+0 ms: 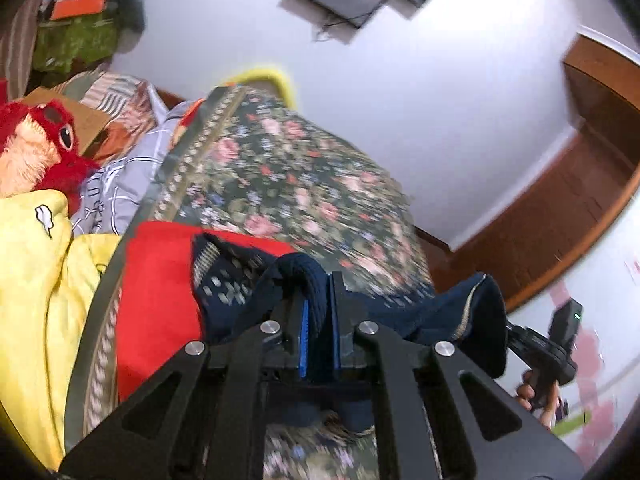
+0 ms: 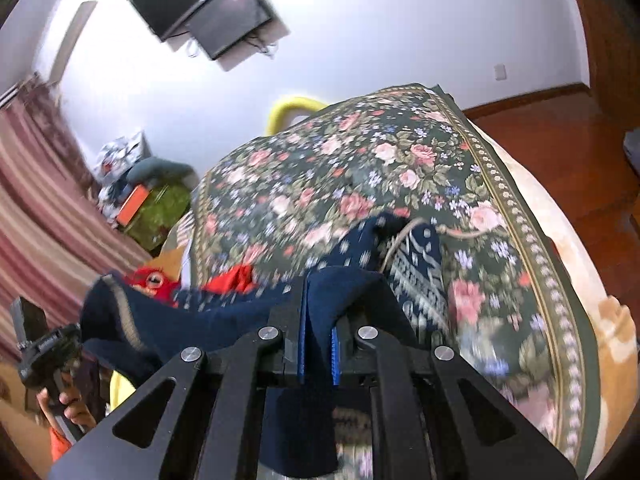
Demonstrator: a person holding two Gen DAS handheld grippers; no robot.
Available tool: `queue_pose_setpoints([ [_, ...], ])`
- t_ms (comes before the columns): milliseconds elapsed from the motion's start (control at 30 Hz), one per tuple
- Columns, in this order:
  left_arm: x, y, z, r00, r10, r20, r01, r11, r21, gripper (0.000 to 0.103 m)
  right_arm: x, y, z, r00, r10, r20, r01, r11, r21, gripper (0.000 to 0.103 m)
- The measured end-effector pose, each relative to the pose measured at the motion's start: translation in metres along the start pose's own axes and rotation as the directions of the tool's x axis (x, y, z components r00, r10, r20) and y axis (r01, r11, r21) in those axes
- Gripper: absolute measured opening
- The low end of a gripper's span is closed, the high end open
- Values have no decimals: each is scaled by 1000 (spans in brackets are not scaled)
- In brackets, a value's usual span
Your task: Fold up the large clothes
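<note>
A dark navy patterned garment [image 1: 224,280] with white motifs and a drawstring is held up over a bed with a floral cover [image 1: 280,168]. My left gripper [image 1: 318,300] is shut on a bunched fold of the navy cloth. My right gripper [image 2: 318,304] is shut on another edge of the same garment [image 2: 416,264], which hangs down onto the floral cover [image 2: 360,160]. The cloth stretches between both grippers. In the left wrist view the other gripper shows at the right [image 1: 556,344]. In the right wrist view the other gripper shows at the left [image 2: 44,352].
A red cloth [image 1: 160,280] and a yellow blanket [image 1: 36,304] lie left of the garment. A red plush toy [image 1: 44,140] and pillows sit at the bed's head. A wall screen [image 2: 224,12] hangs above. Wooden floor [image 2: 560,152] lies to the right of the bed.
</note>
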State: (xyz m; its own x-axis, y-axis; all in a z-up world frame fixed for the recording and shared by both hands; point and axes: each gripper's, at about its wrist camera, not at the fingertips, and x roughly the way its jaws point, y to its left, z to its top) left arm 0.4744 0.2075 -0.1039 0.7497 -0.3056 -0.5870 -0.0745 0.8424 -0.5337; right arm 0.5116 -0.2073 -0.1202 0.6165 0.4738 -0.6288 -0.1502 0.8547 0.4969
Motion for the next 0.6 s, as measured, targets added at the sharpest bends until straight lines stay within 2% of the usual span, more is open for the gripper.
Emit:
queue_pose_setpoints([
  [133,50,33,12,997,60,-50,-63,995,-72,7,38,-17,14,999,-12,-52,14,998,53,8],
  [300,99,71,-3,984,107,-145,-125,984,-123,8,81,-41,3,988,-34,-150,44,997,64,8],
  [400,120,78,-14,968,151,-202,-167,984,-63,8,91,-54,-6,983,-28,-180,40,997,62,8],
  [500,126,71,-22,954,186,-236,-183,982,35,10,96,-64,-12,973,-6,-230,17,999,47,10],
  [600,121,63,-26,949,218,-229,-200,975,102,12,89,-69,-17,961,14,-275,-7,1000,27,15],
])
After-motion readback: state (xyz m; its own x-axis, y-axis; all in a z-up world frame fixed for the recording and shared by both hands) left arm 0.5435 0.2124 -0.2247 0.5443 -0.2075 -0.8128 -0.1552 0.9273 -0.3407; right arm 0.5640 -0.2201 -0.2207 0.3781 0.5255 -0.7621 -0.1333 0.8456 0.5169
